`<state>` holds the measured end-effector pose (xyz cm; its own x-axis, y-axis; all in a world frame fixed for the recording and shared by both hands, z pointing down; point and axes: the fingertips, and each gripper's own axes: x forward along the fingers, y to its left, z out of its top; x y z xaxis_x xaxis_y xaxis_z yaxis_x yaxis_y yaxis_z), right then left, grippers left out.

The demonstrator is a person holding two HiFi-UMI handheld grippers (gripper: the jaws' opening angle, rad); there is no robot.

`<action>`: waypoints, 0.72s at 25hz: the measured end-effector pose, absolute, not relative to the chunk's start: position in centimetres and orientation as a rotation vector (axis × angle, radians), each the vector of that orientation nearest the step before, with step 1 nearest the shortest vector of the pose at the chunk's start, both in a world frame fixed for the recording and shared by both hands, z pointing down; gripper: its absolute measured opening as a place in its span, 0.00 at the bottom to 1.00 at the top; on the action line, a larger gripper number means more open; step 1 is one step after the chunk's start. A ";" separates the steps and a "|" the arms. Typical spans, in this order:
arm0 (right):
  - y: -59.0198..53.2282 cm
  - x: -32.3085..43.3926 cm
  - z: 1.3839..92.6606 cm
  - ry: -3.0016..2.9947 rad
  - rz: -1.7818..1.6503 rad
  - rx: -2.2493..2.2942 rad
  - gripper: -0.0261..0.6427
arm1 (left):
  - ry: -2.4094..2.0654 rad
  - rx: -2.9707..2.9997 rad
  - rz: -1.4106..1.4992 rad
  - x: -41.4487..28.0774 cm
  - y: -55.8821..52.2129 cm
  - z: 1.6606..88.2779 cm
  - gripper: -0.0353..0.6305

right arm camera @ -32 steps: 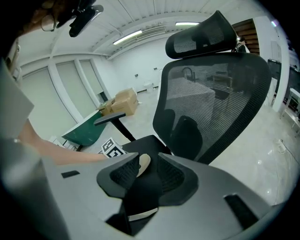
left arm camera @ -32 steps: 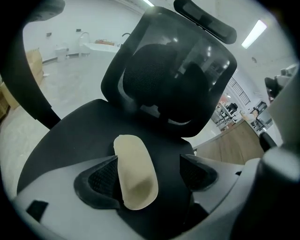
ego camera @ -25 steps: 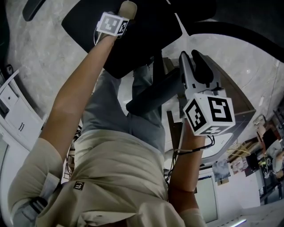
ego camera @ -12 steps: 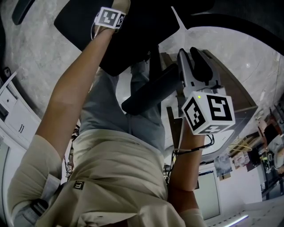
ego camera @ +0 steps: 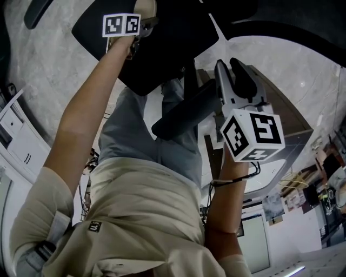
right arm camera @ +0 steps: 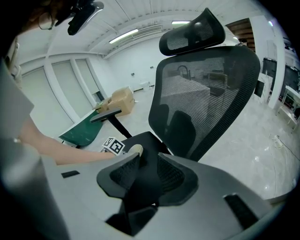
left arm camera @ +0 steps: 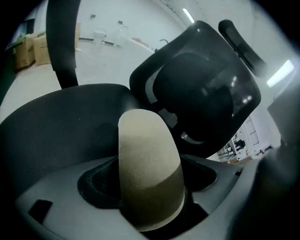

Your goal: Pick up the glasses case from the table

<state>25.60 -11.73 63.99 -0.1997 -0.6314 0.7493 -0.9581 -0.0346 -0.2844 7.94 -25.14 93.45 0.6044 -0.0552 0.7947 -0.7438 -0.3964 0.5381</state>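
Observation:
A beige rounded glasses case [left arm camera: 147,173] fills the left gripper view, and my left gripper [left arm camera: 150,180] is shut on it, a grey jaw with a black pad on each side. In the head view the case [ego camera: 147,6] and left gripper [ego camera: 141,19] are at the top, over the black seat of an office chair [ego camera: 167,43]. The right gripper view also catches the case [right arm camera: 136,149] above that seat. My right gripper [ego camera: 233,76] hangs at centre right, beside the chair; its jaws [right arm camera: 149,171] stand apart with nothing between them. No table shows.
The chair's mesh backrest [right arm camera: 206,98] and headrest [right arm camera: 192,33] rise ahead of the right gripper, with an armrest [right arm camera: 107,115] to the left. White cabinets [ego camera: 16,140] stand at the left on a grey marbled floor [ego camera: 48,70]. Cardboard boxes [right arm camera: 119,98] and a green board [right arm camera: 82,132] lie farther off.
My left gripper has shifted a little left and turned, so its marker cube now shows two faces. It still holds the case. The right gripper has hardly moved.

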 end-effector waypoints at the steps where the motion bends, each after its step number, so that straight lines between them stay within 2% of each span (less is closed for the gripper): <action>1: -11.8 25.6 63.7 -1.853 1.108 1.672 0.23 | -0.646 1.841 0.815 8.1 -25.5 92.6 0.66; 8: -12.8 24.7 61.2 -1.881 1.072 1.686 0.23 | -0.572 1.830 0.450 9.1 -27.5 84.2 0.66; 18: -14.6 22.3 55.3 -1.960 0.964 1.722 0.23 | -0.382 1.974 0.221 8.3 -28.7 67.5 0.66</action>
